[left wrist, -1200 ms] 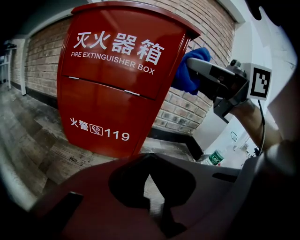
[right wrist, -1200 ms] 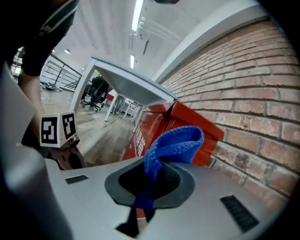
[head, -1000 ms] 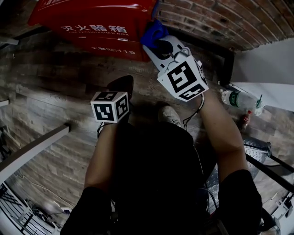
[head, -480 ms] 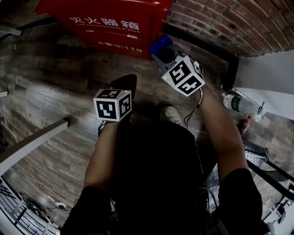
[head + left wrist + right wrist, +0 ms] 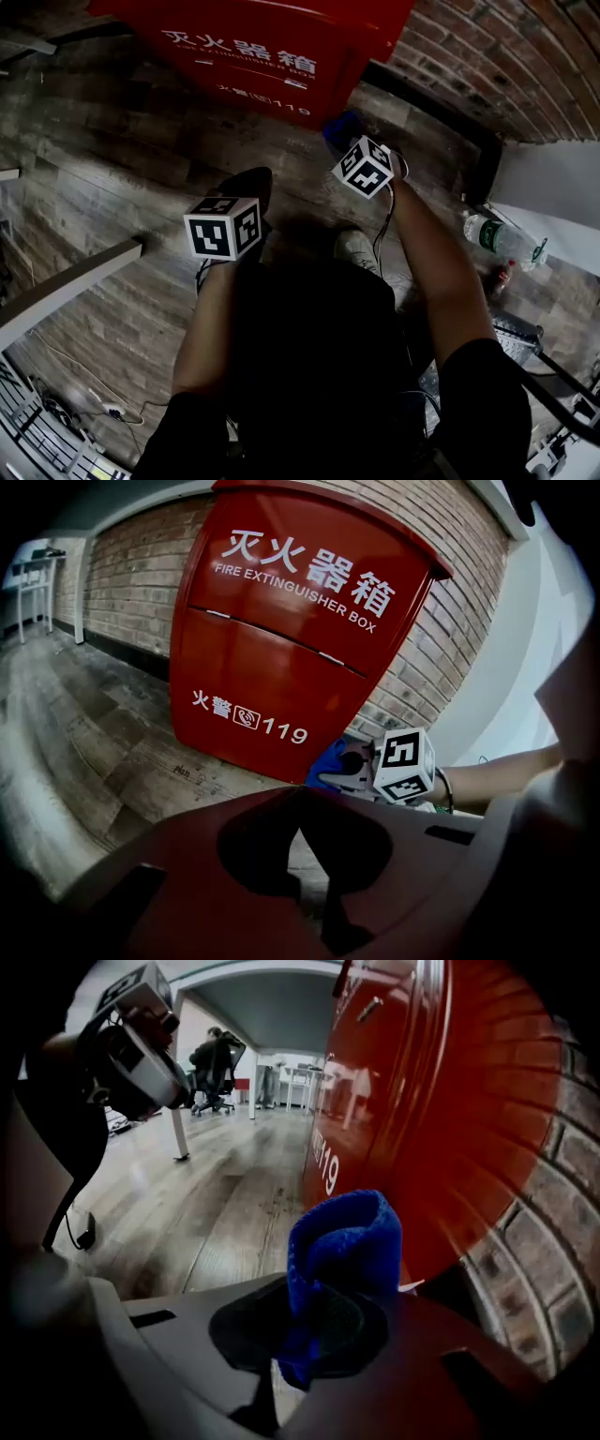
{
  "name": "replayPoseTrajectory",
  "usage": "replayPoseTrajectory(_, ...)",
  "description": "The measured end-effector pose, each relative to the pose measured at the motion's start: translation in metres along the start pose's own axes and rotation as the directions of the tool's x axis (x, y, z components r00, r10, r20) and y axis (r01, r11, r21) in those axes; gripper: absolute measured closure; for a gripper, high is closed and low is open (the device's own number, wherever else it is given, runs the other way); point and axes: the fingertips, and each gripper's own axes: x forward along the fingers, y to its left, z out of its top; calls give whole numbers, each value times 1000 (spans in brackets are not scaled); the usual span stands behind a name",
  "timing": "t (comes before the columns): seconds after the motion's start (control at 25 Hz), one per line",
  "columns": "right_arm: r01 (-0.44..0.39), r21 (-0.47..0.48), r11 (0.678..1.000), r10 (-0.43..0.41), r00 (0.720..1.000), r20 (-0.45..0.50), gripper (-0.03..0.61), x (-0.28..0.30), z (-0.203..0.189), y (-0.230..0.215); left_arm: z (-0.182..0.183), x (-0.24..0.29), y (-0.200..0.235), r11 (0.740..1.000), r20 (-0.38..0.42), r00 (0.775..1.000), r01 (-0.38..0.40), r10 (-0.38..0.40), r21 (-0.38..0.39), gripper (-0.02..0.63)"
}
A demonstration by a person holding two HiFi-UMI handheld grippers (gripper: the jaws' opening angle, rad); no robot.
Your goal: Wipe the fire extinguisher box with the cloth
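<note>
The red fire extinguisher box (image 5: 253,56) stands on the wooden floor against the brick wall; it fills the left gripper view (image 5: 291,639) and the right gripper view (image 5: 394,1101). My right gripper (image 5: 323,1316) is shut on a folded blue cloth (image 5: 342,1241), held low at the box's lower right corner (image 5: 366,169). The cloth (image 5: 339,127) is close to the red side; I cannot tell whether they touch. My left gripper (image 5: 298,794) hangs back from the box front, shut with nothing between its jaws; its marker cube (image 5: 223,228) shows in the head view.
A brick wall (image 5: 487,56) runs behind the box. A plastic water bottle (image 5: 502,234) and a small red bottle (image 5: 499,253) lie on the floor at the right. A grey beam (image 5: 66,291) crosses at the left. A person (image 5: 214,1063) sits far off.
My right gripper with the cloth has gone lower and farther from the head camera, down the box's right side towards the floor. The left gripper has hardly moved.
</note>
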Motion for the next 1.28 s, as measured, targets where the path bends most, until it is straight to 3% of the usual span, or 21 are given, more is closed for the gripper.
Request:
replayPoseTrajectory(0.16,-17,65,998,23,997,-79,537,30,-28,0,-1,-4,7,1000,-3,1000,-11,11,-10,617)
replayPoseTrajectory(0.32,16,144,989,0,994,-109,537,36,-41,-17,-2,-4,11,1000,-3,1000,-9,9,-21,617)
replayPoseTrajectory(0.6,152,208,966,-149,988,-30,537,10,-18,-70,-4,2,6,1000,-15,1000,16,-16,-19,617)
replayPoseTrajectory(0.88,219,92,971,-229,966,117,537,-56,30,-97,-7,9,-1,1000,-16,1000,18,-18,2,617)
replayPoseTrajectory(1.08,280,78,957,-291,916,276,537,-128,82,-105,-3,16,-16,999,-2,999,37,-37,6,617)
replayPoseTrajectory(1.16,307,98,947,-321,876,361,537,-162,106,-106,0,22,-25,998,3,999,50,-50,30,617)
replayPoseTrajectory(1.28,325,156,933,-359,790,497,537,-209,139,-100,0,30,-32,996,-3,999,54,-54,64,617)
